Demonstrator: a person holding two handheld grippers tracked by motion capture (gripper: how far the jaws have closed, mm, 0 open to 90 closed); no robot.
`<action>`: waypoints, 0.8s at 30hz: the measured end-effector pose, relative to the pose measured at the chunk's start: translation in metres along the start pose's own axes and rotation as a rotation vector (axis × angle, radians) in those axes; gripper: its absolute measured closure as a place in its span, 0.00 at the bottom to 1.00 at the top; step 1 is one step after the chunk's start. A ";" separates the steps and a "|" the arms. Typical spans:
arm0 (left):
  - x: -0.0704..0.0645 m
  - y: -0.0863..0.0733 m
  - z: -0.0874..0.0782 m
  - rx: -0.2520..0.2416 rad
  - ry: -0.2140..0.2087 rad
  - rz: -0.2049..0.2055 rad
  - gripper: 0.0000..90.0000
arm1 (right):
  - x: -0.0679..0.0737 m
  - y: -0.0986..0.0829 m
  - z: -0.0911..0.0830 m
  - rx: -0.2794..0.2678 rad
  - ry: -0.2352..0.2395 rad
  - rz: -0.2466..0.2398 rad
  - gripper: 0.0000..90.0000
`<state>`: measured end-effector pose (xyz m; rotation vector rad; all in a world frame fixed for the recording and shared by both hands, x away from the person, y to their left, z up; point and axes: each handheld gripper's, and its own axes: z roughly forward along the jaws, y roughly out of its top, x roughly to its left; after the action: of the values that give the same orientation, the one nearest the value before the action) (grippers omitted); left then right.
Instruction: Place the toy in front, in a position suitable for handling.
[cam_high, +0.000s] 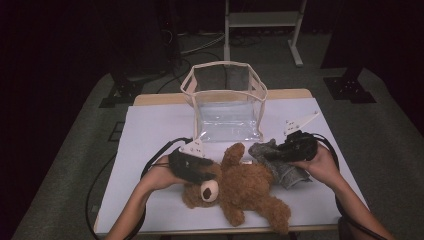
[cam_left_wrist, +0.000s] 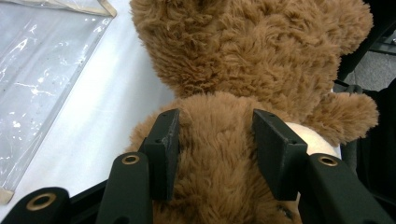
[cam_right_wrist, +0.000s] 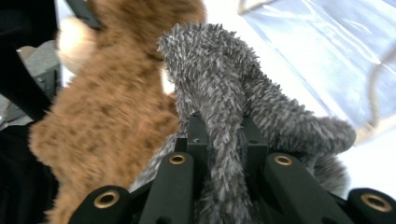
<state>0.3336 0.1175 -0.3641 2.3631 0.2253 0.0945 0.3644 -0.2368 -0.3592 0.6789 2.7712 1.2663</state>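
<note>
A brown teddy bear (cam_high: 245, 187) lies on the white table (cam_high: 150, 130), its head towards my left hand. My left gripper (cam_high: 205, 175) has its jaws pressed into the fur on both sides of the bear's head. In the left gripper view (cam_left_wrist: 215, 116) brown fur (cam_left_wrist: 243, 46) fills the gap between the pads. My right gripper (cam_high: 272, 155) is shut on a grey fuzzy plush piece (cam_high: 287, 172) just right of the bear. In the right gripper view (cam_right_wrist: 219, 121) the grey plush (cam_right_wrist: 210, 60) stands up from between the jaws, with the bear (cam_right_wrist: 107, 116) to its left.
A clear plastic bag with beige trim (cam_high: 225, 64) stands open at the back middle of the table, just beyond both toys, and its clear side (cam_left_wrist: 42, 70) (cam_right_wrist: 327, 42) lies close to both grippers. Cables trail from the grippers. A white stand (cam_high: 260, 20) is on the floor behind.
</note>
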 end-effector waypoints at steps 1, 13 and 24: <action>0.000 0.000 0.000 -0.001 0.000 0.000 0.58 | -0.003 -0.002 -0.001 0.003 -0.009 0.008 0.87; 0.001 0.001 0.001 0.001 -0.002 0.003 0.58 | -0.006 -0.002 -0.002 -0.013 -0.004 0.021 0.87; 0.001 -0.002 0.001 -0.014 -0.004 -0.013 0.58 | -0.010 -0.012 -0.003 -0.002 -0.001 0.045 0.87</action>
<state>0.3348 0.1189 -0.3660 2.3474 0.2371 0.0856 0.3685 -0.2493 -0.3674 0.7455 2.7690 1.2763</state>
